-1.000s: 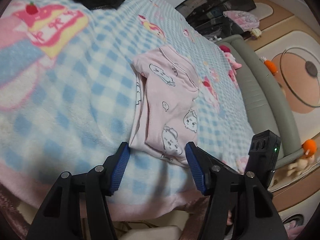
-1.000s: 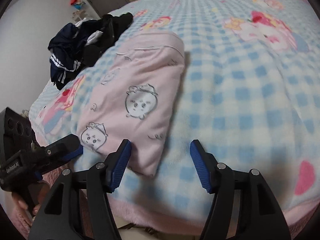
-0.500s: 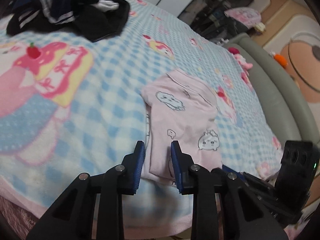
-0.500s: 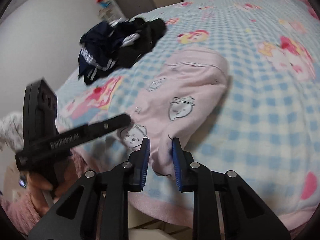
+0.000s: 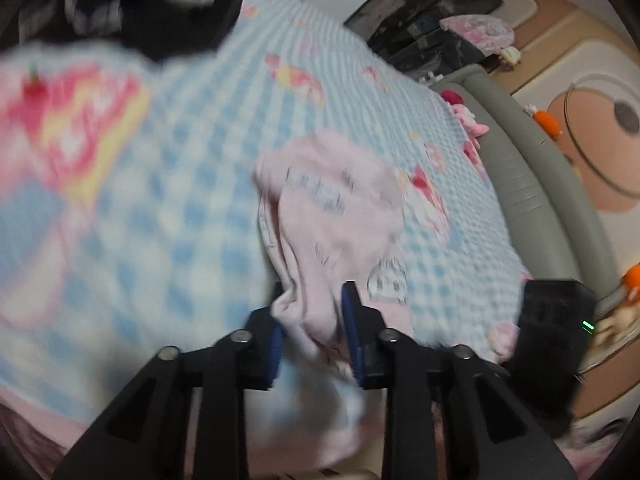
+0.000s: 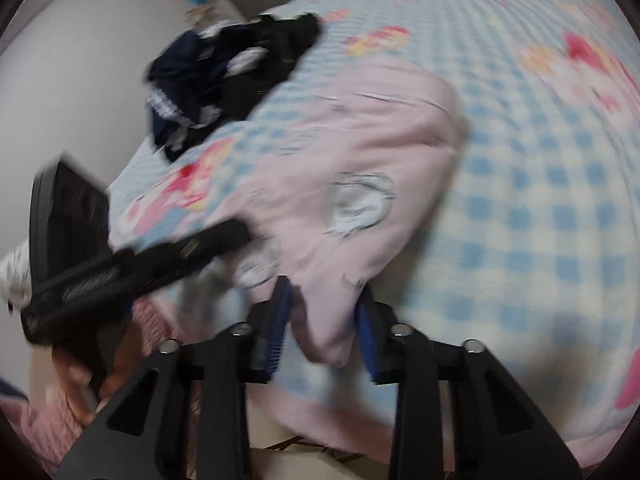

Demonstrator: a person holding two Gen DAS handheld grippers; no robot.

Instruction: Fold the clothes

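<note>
A folded pink garment (image 5: 336,216) printed with small cartoon faces lies on the blue-checked blanket (image 5: 180,200). My left gripper (image 5: 314,312) is shut on its near left corner, the cloth bunched between the blue pads. In the right wrist view the same pink garment (image 6: 360,168) has its near right corner pinched in my right gripper (image 6: 324,312), also shut on the cloth. The near edge of the garment is lifted off the blanket. The left gripper's black body (image 6: 132,264) shows at the left of the right wrist view, held by a hand (image 6: 84,376). Both views are motion-blurred.
A heap of dark navy and black clothes (image 6: 228,68) lies at the far side of the bed. A grey padded bed rail (image 5: 536,184) runs along the right, with plush toys (image 5: 464,112) by it. The near blanket edge (image 6: 320,416) hangs just below the grippers.
Both grippers went from wide open beside the garment's near edge to shut on its two near corners. The corners now rise off the blanket as both grippers move.
</note>
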